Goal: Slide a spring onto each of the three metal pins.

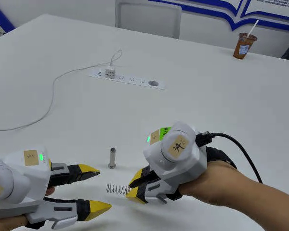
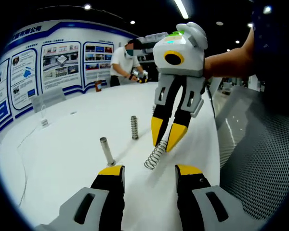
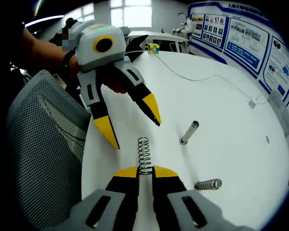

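The right gripper (image 1: pixel 134 185) is pinching one end of a spring (image 1: pixel 117 188) — jaws almost shut — close beside the bare pin (image 1: pixel 112 158). The left gripper (image 1: pixel 100 188) is hanging wide open, empty, near that pin. Risk — the spring sagging, missing the tip, toppling the pin.

The pin (image 1: pixel 112 158) is standing on the table (image 1: pixel 207 106), a spring (image 1: pixel 117 188) just at six o'clock of it, a power strip (image 1: pixel 127 78) at twelve.

spring (image 1: pixel 116 188) end hidden, left tool (image 1: pixel 104 187) cropped
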Demonstrator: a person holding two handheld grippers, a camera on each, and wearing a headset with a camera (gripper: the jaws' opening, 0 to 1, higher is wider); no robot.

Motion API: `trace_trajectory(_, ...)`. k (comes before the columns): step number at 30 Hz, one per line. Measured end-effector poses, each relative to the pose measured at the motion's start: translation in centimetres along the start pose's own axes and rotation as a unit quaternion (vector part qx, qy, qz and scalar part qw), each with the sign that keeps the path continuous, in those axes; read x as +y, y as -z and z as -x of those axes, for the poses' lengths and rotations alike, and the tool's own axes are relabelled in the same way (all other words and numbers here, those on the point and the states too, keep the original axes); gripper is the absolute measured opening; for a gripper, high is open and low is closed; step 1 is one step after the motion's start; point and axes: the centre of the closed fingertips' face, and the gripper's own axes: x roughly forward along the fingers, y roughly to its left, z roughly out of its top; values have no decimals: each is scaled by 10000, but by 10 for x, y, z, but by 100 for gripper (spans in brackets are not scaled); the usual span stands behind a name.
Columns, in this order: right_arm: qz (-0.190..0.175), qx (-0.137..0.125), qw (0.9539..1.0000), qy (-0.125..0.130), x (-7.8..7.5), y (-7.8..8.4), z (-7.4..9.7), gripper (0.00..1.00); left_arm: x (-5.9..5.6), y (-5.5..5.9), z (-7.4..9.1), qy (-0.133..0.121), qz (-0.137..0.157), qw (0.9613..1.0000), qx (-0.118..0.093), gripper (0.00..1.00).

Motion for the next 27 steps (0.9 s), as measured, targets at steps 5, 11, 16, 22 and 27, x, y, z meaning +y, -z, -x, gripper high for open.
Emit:
trace_trajectory(5, 139, 58, 9996, -223, 8, 1, 4, 11, -8, 0, -3, 196, -74, 9998, 24, 37)
trace_trajectory(11, 328, 160, 9986, -386, 17, 2, 4, 11, -19, 2, -7, 439, -221, 9988, 55, 28)
trace_trajectory(16, 425, 212, 9978, -466, 21, 3, 4, 11, -25, 5, -9, 547, -334, 9979, 91, 21)
trace_trajectory(22, 490, 217, 9972, -529, 25, 0, 5, 11, -29, 6, -11, 627, -432, 9971, 92, 13)
trace_trajectory(27, 472, 111, 9975, -511, 24, -7, 10, 11, -27, 6, -10, 578, -441, 9973, 76, 12)
